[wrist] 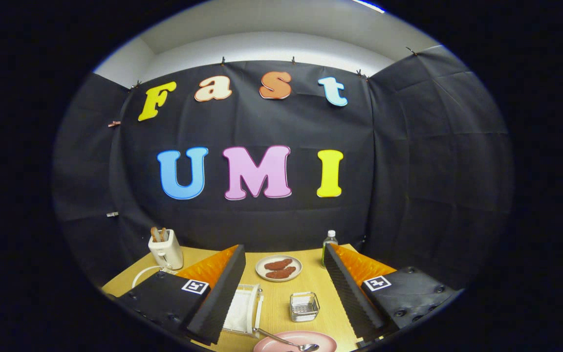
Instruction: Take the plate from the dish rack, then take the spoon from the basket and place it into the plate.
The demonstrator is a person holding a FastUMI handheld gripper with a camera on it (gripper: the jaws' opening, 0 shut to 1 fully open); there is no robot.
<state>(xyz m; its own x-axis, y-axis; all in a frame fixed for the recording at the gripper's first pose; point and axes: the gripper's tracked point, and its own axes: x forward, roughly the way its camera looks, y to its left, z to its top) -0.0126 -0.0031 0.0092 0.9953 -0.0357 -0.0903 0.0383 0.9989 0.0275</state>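
The gripper (281, 293) is held high above the wooden table (311, 288) with its two fingers spread wide apart and nothing caught between them; it is released. Nearest of all, below and between the fingertips, a pink plate (306, 338) is seen lying flat on the table, partly cut off from sight, and the spoon (289, 343) is resting in it, bowl toward the right finger and handle running up and leftward until its end reaches the white dish rack (243, 310) that stands just beside the left finger. From this lie the task is judged to be at or near its end: the plate is out of the rack and the spoon is already in the plate. The relation that matters is therefore that the spoon sits under and slightly behind the open fingers, its long axis slanting across the gap between them, so that any coming move is judged to be a retreat away from it, not an approach. A little farther on, between the fingers, a small clear basket (304, 306) is seen, seemingly holding nothing. Beyond it a pale dish (278, 268) bearing two brown pieces of food is set. Farthest, a white toaster (165, 249) is placed beyond the left finger and a small bottle (329, 242) beyond the right finger, near the booth wall.
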